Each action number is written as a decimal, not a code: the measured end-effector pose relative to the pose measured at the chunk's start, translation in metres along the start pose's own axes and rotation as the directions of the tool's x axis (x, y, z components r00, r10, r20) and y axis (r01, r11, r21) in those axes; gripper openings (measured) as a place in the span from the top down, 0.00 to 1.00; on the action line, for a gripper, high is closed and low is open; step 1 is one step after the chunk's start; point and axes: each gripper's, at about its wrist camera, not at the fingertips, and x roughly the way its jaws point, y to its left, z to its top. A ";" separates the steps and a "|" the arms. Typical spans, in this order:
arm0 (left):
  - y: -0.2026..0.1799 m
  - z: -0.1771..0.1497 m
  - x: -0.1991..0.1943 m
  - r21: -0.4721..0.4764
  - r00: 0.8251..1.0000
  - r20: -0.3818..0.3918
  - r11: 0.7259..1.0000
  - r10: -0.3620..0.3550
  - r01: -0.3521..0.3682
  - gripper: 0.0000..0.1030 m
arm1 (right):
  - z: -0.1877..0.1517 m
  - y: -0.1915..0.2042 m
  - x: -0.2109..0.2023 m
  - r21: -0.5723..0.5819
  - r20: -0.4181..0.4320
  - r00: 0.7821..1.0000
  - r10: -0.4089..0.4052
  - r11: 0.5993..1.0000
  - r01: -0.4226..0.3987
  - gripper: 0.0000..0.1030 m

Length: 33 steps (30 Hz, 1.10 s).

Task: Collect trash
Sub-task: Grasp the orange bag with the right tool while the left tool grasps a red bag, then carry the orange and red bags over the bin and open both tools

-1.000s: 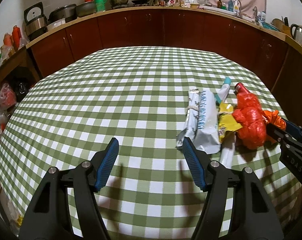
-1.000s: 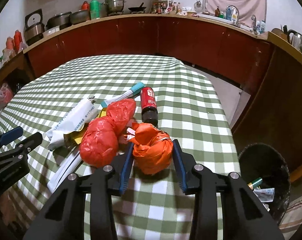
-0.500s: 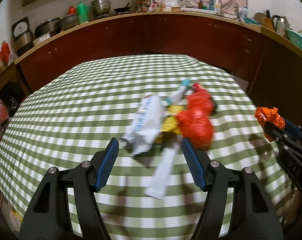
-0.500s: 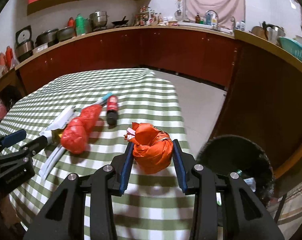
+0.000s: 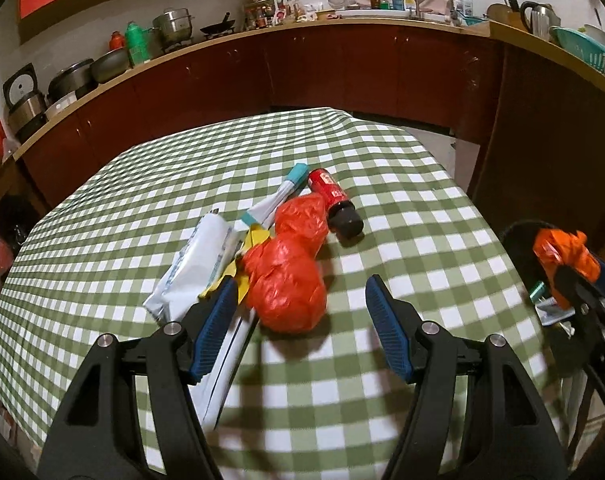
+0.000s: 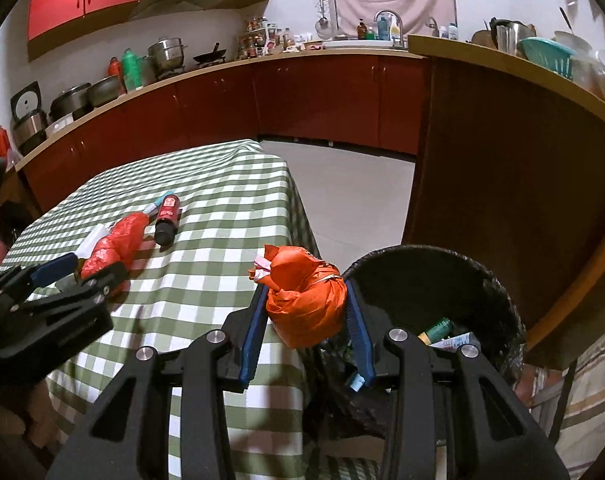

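Both wrist cameras look steeply down from close above, sharing the checkered table edge.

Checked table bears red bag, bottle, wrappers.

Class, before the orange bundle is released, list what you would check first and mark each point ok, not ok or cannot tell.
1. Right tongs clamp the orange bundle: ok.
2. Bundle fully over the black bin: not ok, it hangs at the rim beside the table edge.
3. Bin has room: ok, only a few items at the bottom.
4. Left tongs open and empty: ok.
5. Red bag between the left fingers: not ok, it lies just ahead of them.
6. Bin stands steady: cannot tell.
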 end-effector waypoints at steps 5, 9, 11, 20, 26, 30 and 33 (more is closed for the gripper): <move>-0.005 0.005 0.012 0.005 1.000 -0.007 1.000 0.014 -0.014 0.46 | -0.002 -0.004 0.002 0.009 -0.002 1.000 0.003 1.000 -0.003 0.62; -0.007 0.005 0.014 0.022 1.000 0.004 0.999 0.023 -0.023 0.66 | -0.003 -0.006 0.003 0.015 -0.007 1.000 -0.001 1.000 0.001 0.62; -0.007 0.004 0.013 0.027 1.000 0.011 0.999 0.020 -0.021 0.67 | -0.003 -0.007 0.004 0.018 -0.010 1.000 -0.002 1.000 0.002 0.62; -0.005 0.002 0.005 0.030 1.000 0.031 1.000 0.000 -0.001 0.70 | -0.004 -0.003 0.003 0.009 -0.011 1.000 -0.007 1.000 0.008 0.62; -0.007 0.000 -0.007 0.033 0.999 0.053 0.999 -0.012 0.010 0.70 | -0.004 -0.003 0.001 0.008 -0.008 1.000 -0.011 1.000 0.011 0.62; -0.009 0.000 -0.015 0.035 0.998 0.063 0.999 -0.027 0.025 0.70 | -0.006 -0.005 -0.003 0.010 -0.005 1.000 -0.019 1.000 0.019 0.62; -0.011 0.000 -0.020 0.038 0.997 0.070 0.999 -0.039 0.036 0.70 | -0.008 -0.008 -0.007 0.012 -0.002 1.000 -0.027 1.000 0.027 0.62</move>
